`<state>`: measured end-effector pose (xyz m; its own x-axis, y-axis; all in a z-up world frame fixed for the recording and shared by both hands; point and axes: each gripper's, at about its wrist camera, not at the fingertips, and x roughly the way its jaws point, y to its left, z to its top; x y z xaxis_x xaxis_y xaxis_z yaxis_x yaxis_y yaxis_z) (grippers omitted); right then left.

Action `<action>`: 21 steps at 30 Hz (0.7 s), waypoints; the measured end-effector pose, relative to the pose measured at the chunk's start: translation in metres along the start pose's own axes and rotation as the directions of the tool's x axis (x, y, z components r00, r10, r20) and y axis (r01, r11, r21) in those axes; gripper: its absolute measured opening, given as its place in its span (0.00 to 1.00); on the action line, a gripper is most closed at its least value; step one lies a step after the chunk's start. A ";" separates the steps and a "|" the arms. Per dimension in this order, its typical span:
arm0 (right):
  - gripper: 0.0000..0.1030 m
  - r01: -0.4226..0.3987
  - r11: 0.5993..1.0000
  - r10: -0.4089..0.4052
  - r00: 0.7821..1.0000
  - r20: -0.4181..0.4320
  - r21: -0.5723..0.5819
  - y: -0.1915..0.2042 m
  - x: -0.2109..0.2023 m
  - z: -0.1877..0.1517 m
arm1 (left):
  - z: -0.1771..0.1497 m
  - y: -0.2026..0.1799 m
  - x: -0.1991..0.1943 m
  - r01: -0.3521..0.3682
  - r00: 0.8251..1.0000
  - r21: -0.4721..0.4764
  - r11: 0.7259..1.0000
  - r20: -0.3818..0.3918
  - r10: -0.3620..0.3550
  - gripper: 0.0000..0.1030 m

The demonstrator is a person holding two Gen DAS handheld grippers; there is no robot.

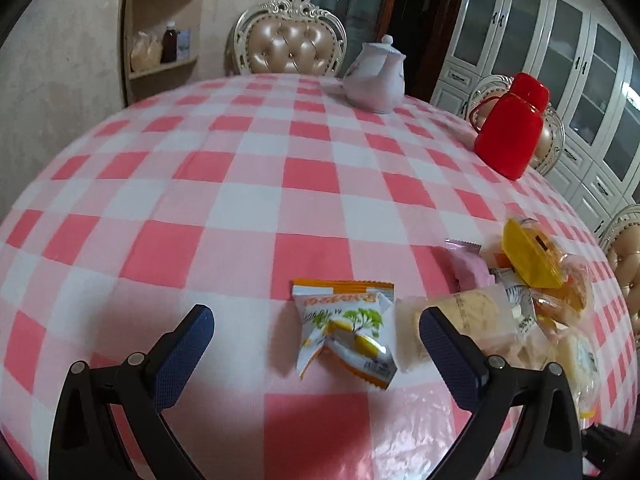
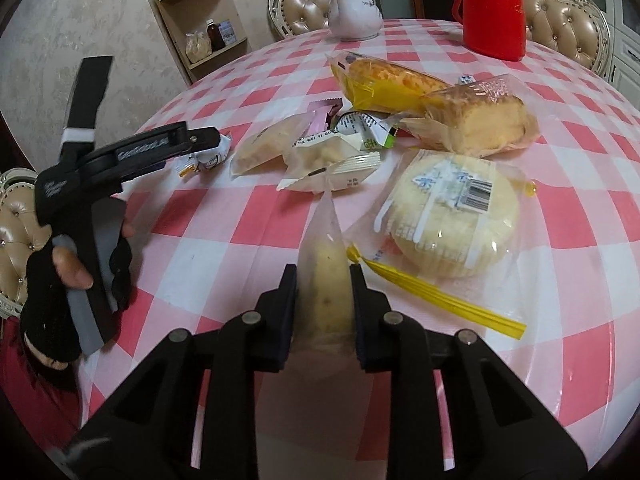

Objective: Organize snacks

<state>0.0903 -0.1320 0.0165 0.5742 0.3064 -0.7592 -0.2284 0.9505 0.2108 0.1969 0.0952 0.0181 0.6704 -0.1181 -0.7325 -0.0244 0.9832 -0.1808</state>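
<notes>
Pink-and-white checked plastic cloth (image 1: pixel 256 184) covers the round table; on it, in the left wrist view, a small orange-and-white wrapped candy packet printed with a green tree (image 1: pixel 346 330) lies between the wide-spread blue-padded fingers of the left gripper (image 1: pixel 316 318), touched by neither pad; just to its right lies a pale biscuit in a clear wrapper (image 1: pixel 460 312), partly behind the right-hand pad, and beyond it a heap of other wrapped snacks topped by a yellow packet (image 1: pixel 528 256).

In the right wrist view the right gripper (image 2: pixel 324 280) is closed tight on a clear-wrapped pale cake slice (image 2: pixel 325 268), held edge-on between the pads, its sealed tip pointing away; just right of it a round pale cake in clear film with a barcode label (image 2: pixel 452 212) rests on the cloth, a yellow twist strip (image 2: pixel 436 300) lying beside it; farther off sit a rectangular sponge cake in clear wrap (image 2: pixel 480 120) and a long golden bread in a yellow-tinted bag (image 2: pixel 392 80), touching one another.

A white ceramic teapot (image 1: pixel 374 76) and a red plastic thermos jug (image 1: pixel 510 128) stand at the far side of the table.
</notes>
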 end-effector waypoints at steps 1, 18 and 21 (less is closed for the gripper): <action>0.28 0.001 1.000 -0.001 1.000 -0.001 -0.003 0.001 0.000 0.000 | 0.002 -0.001 0.003 -0.002 1.000 -0.002 1.000 -0.002 0.002 1.00; 0.26 -0.042 0.999 0.042 0.999 0.010 0.018 -0.004 -0.004 -0.001 | -0.014 -0.010 -0.018 -0.018 1.000 0.029 0.999 -0.001 0.018 0.42; 0.25 -0.061 0.998 0.061 0.998 0.018 0.012 -0.003 -0.006 -0.001 | -0.023 -0.012 -0.029 -0.004 1.000 0.002 1.000 0.009 0.004 0.42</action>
<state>0.0866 -0.1368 0.0195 0.5733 0.3643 -0.7339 -0.2535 0.9306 0.2640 0.1611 0.0839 0.0261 0.6771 -0.1131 -0.7271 -0.0255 0.9839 -0.1768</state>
